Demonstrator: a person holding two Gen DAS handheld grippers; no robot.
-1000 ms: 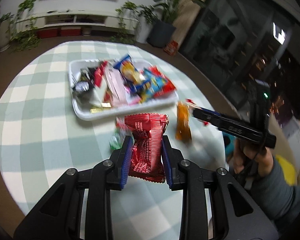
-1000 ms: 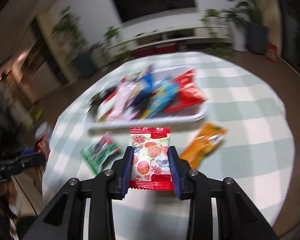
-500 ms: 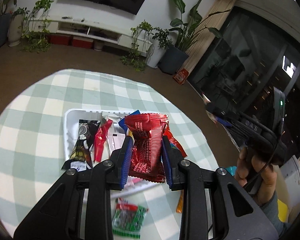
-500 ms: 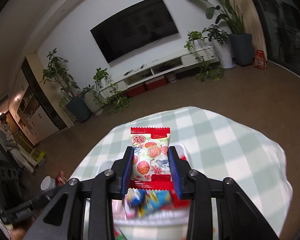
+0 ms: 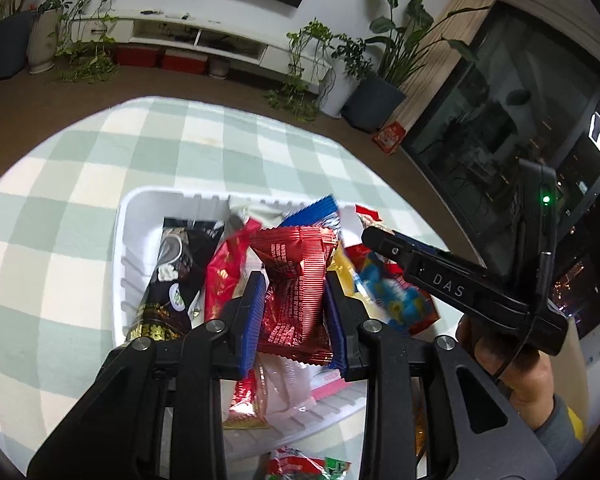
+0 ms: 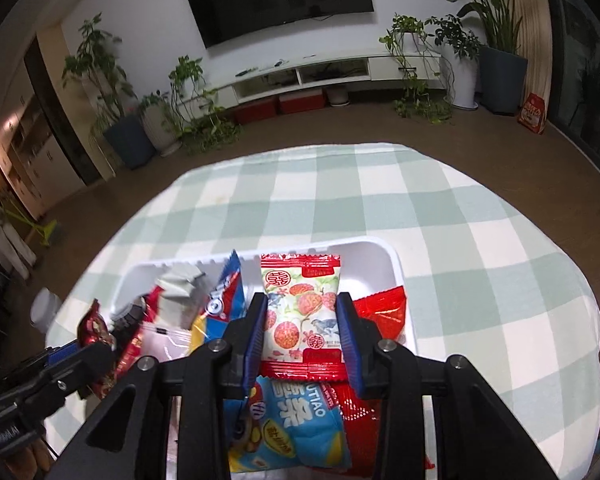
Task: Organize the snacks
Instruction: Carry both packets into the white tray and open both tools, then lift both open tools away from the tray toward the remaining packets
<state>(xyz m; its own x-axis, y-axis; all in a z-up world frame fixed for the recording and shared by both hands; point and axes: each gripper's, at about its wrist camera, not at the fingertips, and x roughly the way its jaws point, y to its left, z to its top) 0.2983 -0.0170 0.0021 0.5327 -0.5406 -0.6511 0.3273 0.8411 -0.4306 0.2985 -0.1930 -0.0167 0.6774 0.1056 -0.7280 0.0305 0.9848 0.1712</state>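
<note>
My left gripper (image 5: 294, 280) is shut on a red foil snack packet (image 5: 296, 280) and holds it above the white tray (image 5: 140, 216), which is piled with several snack packets. My right gripper (image 6: 302, 300) is shut on a white packet with red fruit print (image 6: 300, 304) and holds it over the right part of the same tray (image 6: 384, 252). The right gripper also shows in the left wrist view (image 5: 380, 240), over the tray's right side. The left gripper shows at the lower left of the right wrist view (image 6: 76, 352).
The tray sits on a round table with a green and white checked cloth (image 5: 80, 168). A green and red packet (image 5: 308, 466) lies on the cloth in front of the tray. A blue packet (image 6: 296, 420) and red packets (image 6: 380, 308) fill the tray's right side.
Both grippers have moved forward and come down over the tray with their packets still held. The tray now lies right under the fingers in both views.
</note>
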